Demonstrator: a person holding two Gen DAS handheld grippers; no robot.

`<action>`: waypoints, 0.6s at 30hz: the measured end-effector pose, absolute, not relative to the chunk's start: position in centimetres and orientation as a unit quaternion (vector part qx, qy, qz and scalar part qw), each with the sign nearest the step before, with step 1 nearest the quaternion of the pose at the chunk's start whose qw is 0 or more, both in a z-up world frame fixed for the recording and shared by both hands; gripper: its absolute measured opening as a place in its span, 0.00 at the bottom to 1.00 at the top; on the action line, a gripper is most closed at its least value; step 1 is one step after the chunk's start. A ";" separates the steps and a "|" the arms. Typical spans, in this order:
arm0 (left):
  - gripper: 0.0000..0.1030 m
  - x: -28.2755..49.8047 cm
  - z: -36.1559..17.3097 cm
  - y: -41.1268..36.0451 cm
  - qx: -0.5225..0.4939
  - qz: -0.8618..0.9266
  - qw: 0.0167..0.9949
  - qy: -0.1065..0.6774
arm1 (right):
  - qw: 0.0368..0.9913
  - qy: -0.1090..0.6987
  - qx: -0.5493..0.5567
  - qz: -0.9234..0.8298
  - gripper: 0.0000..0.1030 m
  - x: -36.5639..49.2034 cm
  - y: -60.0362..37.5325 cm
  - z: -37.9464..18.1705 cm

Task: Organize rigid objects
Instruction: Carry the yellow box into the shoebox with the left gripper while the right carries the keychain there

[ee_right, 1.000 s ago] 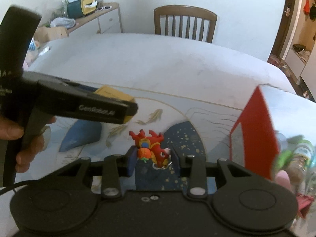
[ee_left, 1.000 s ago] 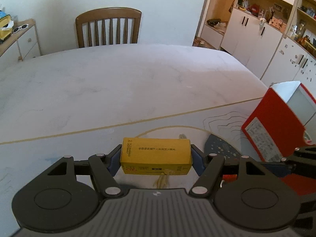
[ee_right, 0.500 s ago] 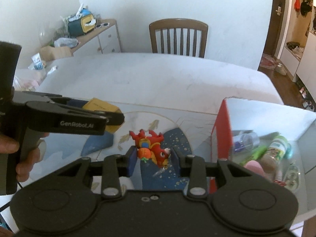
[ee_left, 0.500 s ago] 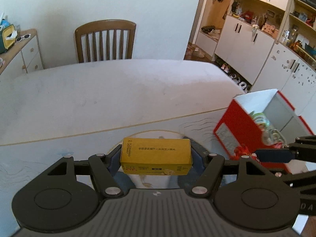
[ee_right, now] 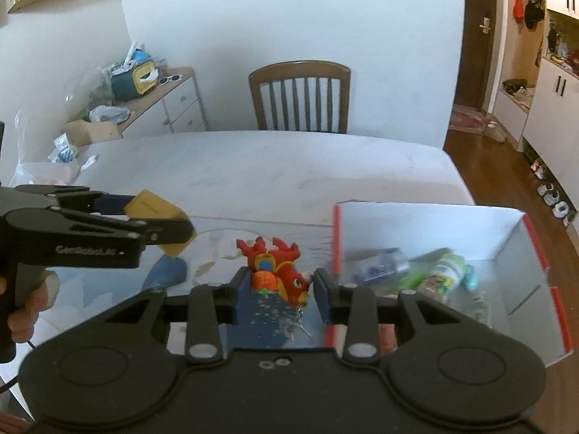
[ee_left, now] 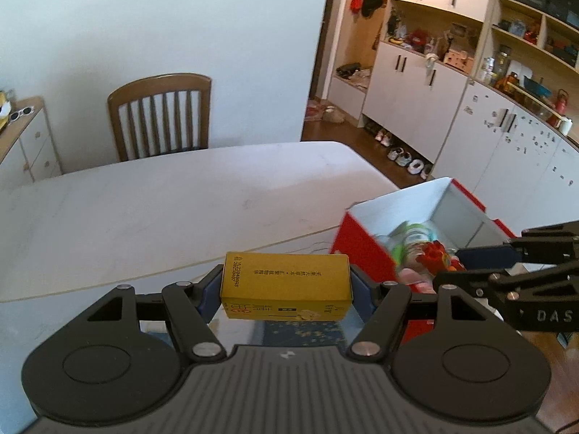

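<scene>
The red box (ee_right: 427,231) now lies open just ahead-right of both tools, having come into fuller view as they rose off the surface (ee_left: 181,202). The left tool (ee_left: 286,284) pinches the yellow carton (ee_left: 286,285); the right tool (ee_right: 280,282) pinches the red toy (ee_right: 278,267), both ready for dropping in.

A yellow carton (ee_left: 286,284) with black print is held level, clamped by its short ends, off the desk. A red dragon figurine (ee_right: 278,270) – orange and blue patches – hangs gripped beside the open red-and-white box (ee_right: 427,224) holding blurred bottles.
</scene>
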State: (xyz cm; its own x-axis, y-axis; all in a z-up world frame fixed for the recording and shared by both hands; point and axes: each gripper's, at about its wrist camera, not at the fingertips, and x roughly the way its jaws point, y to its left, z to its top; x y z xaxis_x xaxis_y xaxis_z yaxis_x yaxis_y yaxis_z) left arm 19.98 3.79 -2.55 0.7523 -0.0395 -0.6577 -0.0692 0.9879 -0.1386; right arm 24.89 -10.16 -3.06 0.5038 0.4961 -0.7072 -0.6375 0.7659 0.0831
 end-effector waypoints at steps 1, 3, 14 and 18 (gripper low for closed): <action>0.68 20.1 -2.4 3.3 -0.076 0.006 0.933 0.352 | 0.863 0.373 -0.095 0.327 0.35 25.0 -10.7 -3.0; 0.68 20.4 -2.3 1.9 -0.074 0.001 0.933 0.352 | 0.865 0.372 -0.095 0.323 0.35 25.4 -11.9 -2.9; 0.68 23.5 -2.2 -5.5 -0.066 -0.009 0.931 0.359 | 0.869 0.371 -0.097 0.313 0.35 28.2 -18.7 -2.8; 0.68 25.0 -2.6 -8.4 -0.058 -0.011 0.929 0.364 | 0.869 0.375 -0.096 0.308 0.35 29.7 -21.6 -3.2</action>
